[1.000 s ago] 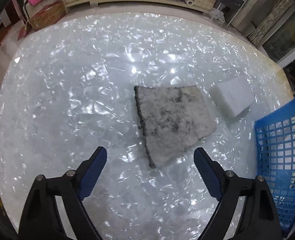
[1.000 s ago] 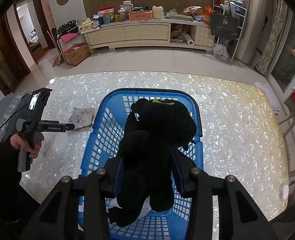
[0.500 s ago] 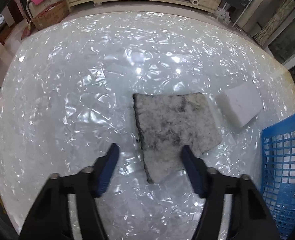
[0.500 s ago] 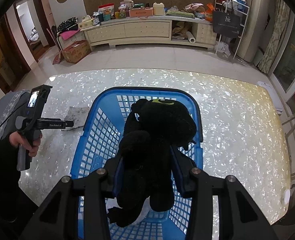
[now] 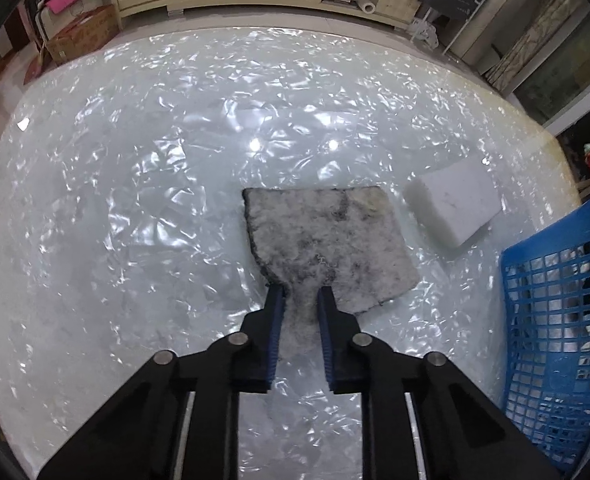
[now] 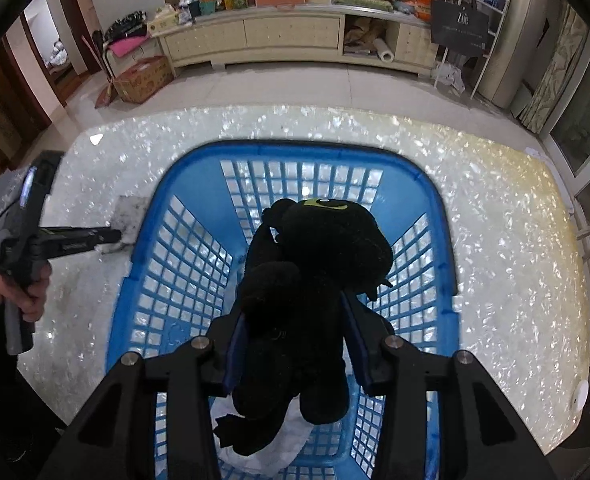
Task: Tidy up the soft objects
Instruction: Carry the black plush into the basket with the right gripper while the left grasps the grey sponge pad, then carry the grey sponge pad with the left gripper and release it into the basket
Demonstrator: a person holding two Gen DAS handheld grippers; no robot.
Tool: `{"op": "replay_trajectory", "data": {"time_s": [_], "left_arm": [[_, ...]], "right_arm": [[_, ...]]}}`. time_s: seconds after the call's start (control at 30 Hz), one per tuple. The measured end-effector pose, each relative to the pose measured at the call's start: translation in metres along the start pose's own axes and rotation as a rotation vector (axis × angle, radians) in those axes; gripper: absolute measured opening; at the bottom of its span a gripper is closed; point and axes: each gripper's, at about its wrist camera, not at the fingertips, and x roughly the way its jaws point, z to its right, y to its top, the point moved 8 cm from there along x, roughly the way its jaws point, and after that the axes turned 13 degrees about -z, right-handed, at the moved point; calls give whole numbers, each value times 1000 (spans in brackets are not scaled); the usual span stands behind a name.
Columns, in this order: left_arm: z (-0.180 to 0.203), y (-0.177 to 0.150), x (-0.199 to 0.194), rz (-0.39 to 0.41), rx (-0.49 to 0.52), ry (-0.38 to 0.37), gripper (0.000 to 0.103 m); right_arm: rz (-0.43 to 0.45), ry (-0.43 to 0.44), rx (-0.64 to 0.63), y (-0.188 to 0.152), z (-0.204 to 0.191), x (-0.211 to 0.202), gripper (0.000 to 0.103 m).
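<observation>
A grey-and-white fuzzy cloth (image 5: 327,240) lies flat on the shiny table, and my left gripper (image 5: 298,294) is shut on its near corner. A white sponge block (image 5: 453,206) lies to the cloth's right. My right gripper (image 6: 295,300) is shut on a black plush toy (image 6: 315,264) and holds it over the blue mesh basket (image 6: 191,256). A white soft item (image 6: 271,444) lies on the basket floor under the toy. The left gripper also shows in the right wrist view (image 6: 115,236), at the cloth (image 6: 131,216) left of the basket.
The blue basket's side (image 5: 555,320) stands at the right of the left wrist view, close to the sponge. A cabinet (image 6: 255,36) with clutter stands beyond the table across the tiled floor. The table's far edge (image 6: 295,110) curves past the basket.
My left gripper moved forward to the cloth and closed on its near corner. My right gripper kept holding the plush toy over the basket, nearly still.
</observation>
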Motion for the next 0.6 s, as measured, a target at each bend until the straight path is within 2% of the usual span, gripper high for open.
{"op": "replay_trajectory", "data": {"time_s": [0.13,0.17,0.27,0.33,0.37,0.4,0.5,0.6], "left_arm": [[-4,-14,-2,-4,-1,-42,11],[-4,-17,-4,-5,4,-44,2],[-5,-28,-12,1,18,-56,2],[-2,-34,-22,15,34,-64,2],[-2,-39,-27,25,44,-62,2],[-2,-42,-31,30,47,-63,2],[-4,-51,-47,48,48,-74,2],[-2,-59,-65,74,57,-75,2]], "right_arm": [[-63,-50,-14,-2,0,22,43],[-76,-52,-10,-3,2,26,43],[-84,-59,-1,-7,5,26,45],[-78,-87,-14,-10,5,22,57],[-73,-101,-18,-10,5,20,58],[-65,-104,-18,-11,5,17,64],[-40,-93,-19,-15,5,1,89],[-3,-87,-13,-19,7,-16,97]]}}
